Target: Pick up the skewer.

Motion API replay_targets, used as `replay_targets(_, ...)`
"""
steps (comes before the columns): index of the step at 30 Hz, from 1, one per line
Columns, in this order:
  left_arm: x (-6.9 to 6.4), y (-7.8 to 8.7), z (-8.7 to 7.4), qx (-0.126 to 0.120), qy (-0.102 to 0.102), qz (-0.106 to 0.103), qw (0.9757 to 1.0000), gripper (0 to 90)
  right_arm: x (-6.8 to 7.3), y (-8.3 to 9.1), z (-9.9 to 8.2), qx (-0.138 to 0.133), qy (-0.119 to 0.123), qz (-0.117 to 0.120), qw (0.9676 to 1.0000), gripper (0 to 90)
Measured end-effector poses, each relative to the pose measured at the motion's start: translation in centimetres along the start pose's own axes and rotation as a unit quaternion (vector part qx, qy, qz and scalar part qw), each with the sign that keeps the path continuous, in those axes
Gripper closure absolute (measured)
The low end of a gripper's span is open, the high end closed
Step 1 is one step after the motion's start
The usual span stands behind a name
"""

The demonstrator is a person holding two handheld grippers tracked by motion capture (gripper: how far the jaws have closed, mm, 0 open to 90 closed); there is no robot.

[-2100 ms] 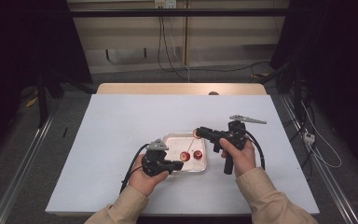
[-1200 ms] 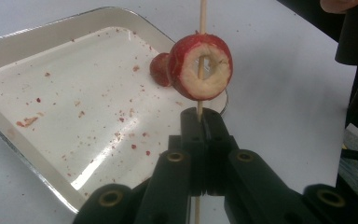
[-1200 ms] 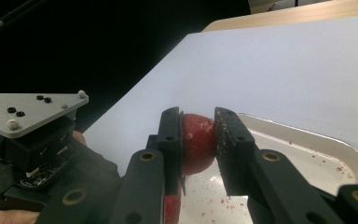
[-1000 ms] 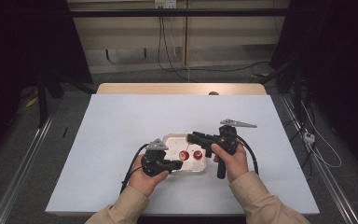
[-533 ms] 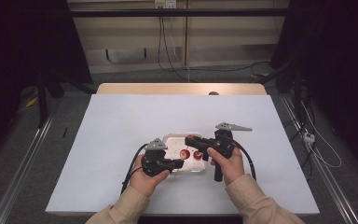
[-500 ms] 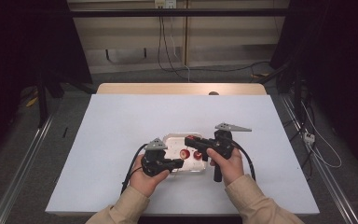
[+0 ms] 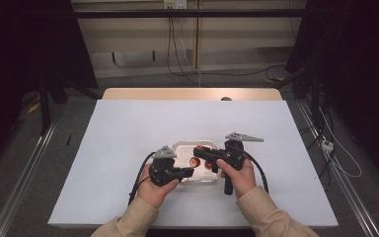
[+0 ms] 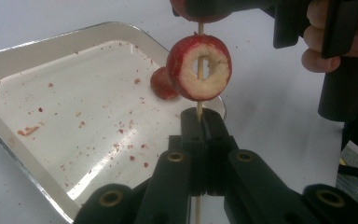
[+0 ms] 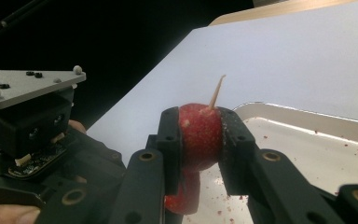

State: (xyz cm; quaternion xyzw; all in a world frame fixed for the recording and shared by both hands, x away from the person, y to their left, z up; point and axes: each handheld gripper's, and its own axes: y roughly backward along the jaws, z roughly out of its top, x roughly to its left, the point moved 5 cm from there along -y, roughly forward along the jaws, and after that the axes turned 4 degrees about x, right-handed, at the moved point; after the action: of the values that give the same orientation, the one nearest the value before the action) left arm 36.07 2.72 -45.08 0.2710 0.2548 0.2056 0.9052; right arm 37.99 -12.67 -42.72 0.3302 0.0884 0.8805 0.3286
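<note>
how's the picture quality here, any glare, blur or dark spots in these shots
High view: table evenly lit, surroundings nearly black. Left gripper view: glare on the tray rim, cored fruit on the skewer sharp, jaws slightly soft. Right gripper view: fruit piece fairly sharp, black background upper left, white table bright.

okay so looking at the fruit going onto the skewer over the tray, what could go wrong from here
The thin skewer, clamped low by the left gripper, could bend or snap under the push. The right gripper squeezes the top fruit; it may crush or slip. The cored fruit sits loosely on the stick and could drop toward the tray.
</note>
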Motion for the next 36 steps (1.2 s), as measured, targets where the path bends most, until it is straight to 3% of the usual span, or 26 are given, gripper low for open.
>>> replay_targets(4, -0.1, 0.0, 0.0, -0.006, -0.003, 0.007, 1.0, 89.9, 0.0, 0.1, 0.0, -0.003, -0.003, 0.002, 1.0, 73.1)
replay_targets(7, -0.1, -0.1, 0.1, 0.0, -0.003, -0.002, 1.0, 89.6, -0.1, 0.2, 0.1, -0.004, -0.01, 0.003, 0.9999, 73.1)
replay_targets(10, -0.3, -0.2, 0.0, 0.007, -0.01, 0.0, 0.9999, 86.0, -0.3, 0.3, 0.0, 0.0, -0.013, 0.002, 0.9999, 73.0)
replay_targets(14, -0.3, -0.5, -0.1, 0.018, -0.014, -0.002, 0.9997, 80.2, -0.7, 0.6, 0.4, -0.017, -0.025, 0.003, 0.9996, 73.1)
replay_targets(18, -0.2, -0.6, -0.2, 0.025, -0.016, -0.003, 0.9996, 75.4, -0.9, 1.1, 0.8, -0.021, -0.021, -0.003, 0.9995, 73.0)
replay_targets(21, -0.2, -0.6, -0.3, 0.032, -0.014, -0.007, 0.9994, 77.7, -1.1, 1.4, 1.1, -0.026, -0.024, -0.005, 0.9994, 73.0)
replay_targets(25, -0.3, -0.7, -0.4, 0.035, -0.008, -0.017, 0.9992, 88.4, -1.1, 1.5, 1.2, -0.029, -0.025, -0.001, 0.9993, 73.0)
replay_targets(32, -0.1, -0.3, -0.2, 0.023, 0.006, -0.008, 0.9997, 89.7, -0.7, 1.3, 1.4, -0.042, -0.02, -0.004, 0.9989, 73.1)
replay_targets(36, -0.2, 0.0, 0.1, 0.014, 0.008, -0.011, 0.9998, 89.7, -0.5, 1.0, 1.0, -0.024, -0.016, 0.001, 0.9996, 73.0)
